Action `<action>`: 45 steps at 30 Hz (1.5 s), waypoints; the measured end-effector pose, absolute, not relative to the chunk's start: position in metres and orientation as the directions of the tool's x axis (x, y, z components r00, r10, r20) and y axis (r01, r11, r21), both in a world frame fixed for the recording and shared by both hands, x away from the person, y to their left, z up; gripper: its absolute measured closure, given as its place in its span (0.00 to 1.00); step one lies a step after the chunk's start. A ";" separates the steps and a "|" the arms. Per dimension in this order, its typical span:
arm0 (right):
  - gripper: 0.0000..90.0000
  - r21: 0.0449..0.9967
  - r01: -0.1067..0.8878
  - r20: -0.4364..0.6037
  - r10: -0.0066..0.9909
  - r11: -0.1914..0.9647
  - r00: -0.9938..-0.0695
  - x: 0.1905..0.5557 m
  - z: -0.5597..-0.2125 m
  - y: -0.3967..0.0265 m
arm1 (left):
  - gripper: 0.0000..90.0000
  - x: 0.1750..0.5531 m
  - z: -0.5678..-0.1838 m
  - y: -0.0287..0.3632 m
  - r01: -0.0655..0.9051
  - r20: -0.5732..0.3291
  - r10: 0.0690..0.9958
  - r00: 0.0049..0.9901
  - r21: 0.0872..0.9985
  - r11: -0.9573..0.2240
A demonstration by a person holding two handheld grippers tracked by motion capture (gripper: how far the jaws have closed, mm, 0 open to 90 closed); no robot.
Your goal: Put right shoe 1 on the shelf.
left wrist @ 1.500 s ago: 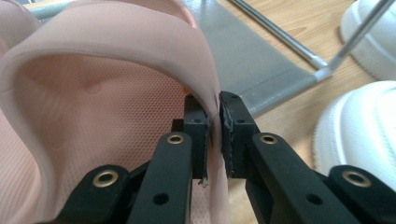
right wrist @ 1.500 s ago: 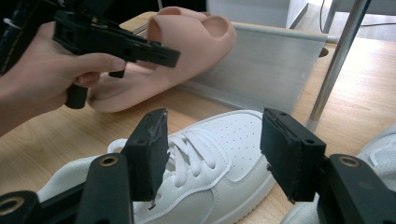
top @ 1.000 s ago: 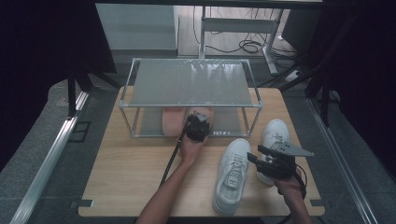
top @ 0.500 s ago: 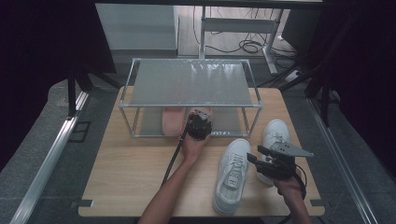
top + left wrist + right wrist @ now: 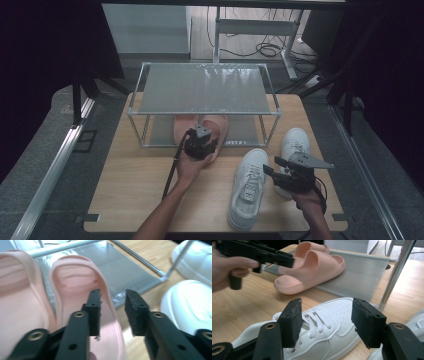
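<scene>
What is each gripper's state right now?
Left gripper: open, fingers have just been opening, nothing held.
Right gripper: open, holding nothing.

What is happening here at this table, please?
A person holds a claw in each hand and is putting shoes on a low metal rack. Two pink slippers lie side by side with their front parts on the lower shelf. The left claw has just been opening; its jaws stand apart over the nearer slipper's edge, not pressing it. The right claw hovers open above a white sneaker on the wooden table. A second sneaker lies beside it.
</scene>
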State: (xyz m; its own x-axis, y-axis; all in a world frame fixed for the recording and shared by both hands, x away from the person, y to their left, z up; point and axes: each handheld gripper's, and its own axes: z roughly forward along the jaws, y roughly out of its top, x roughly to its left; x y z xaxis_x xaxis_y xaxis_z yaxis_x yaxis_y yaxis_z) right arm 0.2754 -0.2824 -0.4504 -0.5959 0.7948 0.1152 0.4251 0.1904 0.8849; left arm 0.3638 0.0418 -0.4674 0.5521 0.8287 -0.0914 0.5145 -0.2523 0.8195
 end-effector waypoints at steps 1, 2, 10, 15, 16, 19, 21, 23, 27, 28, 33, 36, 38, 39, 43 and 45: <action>0.47 0.885 0.425 0.117 0.794 0.189 -0.596 0.275 -0.450 -0.282 | 0.79 0.360 -0.466 0.048 0.514 -0.103 0.820 0.563 0.820 -0.250; 0.47 0.885 0.424 0.115 0.794 0.190 -0.596 0.275 -0.450 -0.282 | 0.81 0.357 -0.466 0.052 0.514 -0.107 0.814 0.570 0.820 -0.252; 0.47 0.884 0.426 0.112 0.796 0.193 -0.595 0.276 -0.451 -0.281 | 0.94 0.337 -0.471 0.087 0.522 -0.121 0.800 0.588 0.812 -0.261; 0.47 0.883 0.428 0.112 0.797 0.194 -0.593 0.276 -0.452 -0.282 | 0.97 0.332 -0.481 0.100 0.537 -0.127 0.803 0.583 0.801 -0.263; 0.47 0.882 0.430 0.114 0.798 0.194 -0.593 0.276 -0.452 -0.282 | 0.98 0.331 -0.483 0.101 0.538 -0.127 0.803 0.582 0.800 -0.264; 0.47 0.881 0.430 0.112 0.799 0.195 -0.591 0.276 -0.452 -0.282 | 0.98 0.327 -0.487 0.105 0.542 -0.126 0.802 0.584 0.796 -0.270; 0.47 0.881 0.431 0.113 0.798 0.195 -0.591 0.276 -0.452 -0.282 | 0.99 0.323 -0.489 0.108 0.543 -0.125 0.800 0.586 0.794 -0.273; 0.47 0.881 0.430 0.111 0.798 0.197 -0.592 0.276 -0.452 -0.282 | 0.99 0.319 -0.491 0.109 0.542 -0.122 0.798 0.590 0.793 -0.280; 0.47 0.880 0.431 0.110 0.799 0.198 -0.592 0.276 -0.453 -0.281 | 1.00 0.313 -0.495 0.112 0.545 -0.125 0.795 0.594 0.789 -0.283; 0.47 0.880 0.431 0.109 0.799 0.199 -0.592 0.276 -0.453 -0.281 | 1.00 0.313 -0.495 0.113 0.546 -0.128 0.794 0.594 0.789 -0.281; 0.47 0.880 0.432 0.111 0.799 0.198 -0.591 0.276 -0.453 -0.281 | 1.00 0.307 -0.500 0.114 0.553 -0.135 0.782 0.608 0.779 -0.295; 0.47 0.880 0.431 0.110 0.798 0.199 -0.592 0.276 -0.454 -0.281 | 1.00 0.305 -0.502 0.115 0.554 -0.133 0.779 0.613 0.775 -0.304; 0.47 0.879 0.433 0.111 0.799 0.199 -0.591 0.276 -0.454 -0.281 | 1.00 0.304 -0.504 0.114 0.557 -0.130 0.776 0.617 0.769 -0.314; 0.47 0.879 0.434 0.111 0.798 0.199 -0.592 0.276 -0.454 -0.281 | 1.00 0.303 -0.506 0.114 0.557 -0.130 0.774 0.620 0.767 -0.318; 0.47 0.879 0.434 0.111 0.798 0.200 -0.593 0.276 -0.454 -0.280 | 1.00 0.303 -0.510 0.107 0.558 -0.126 0.764 0.632 0.758 -0.336; 0.47 0.879 0.433 0.110 0.798 0.200 -0.593 0.276 -0.454 -0.280 | 1.00 0.303 -0.512 0.103 0.555 -0.117 0.761 0.638 0.755 -0.349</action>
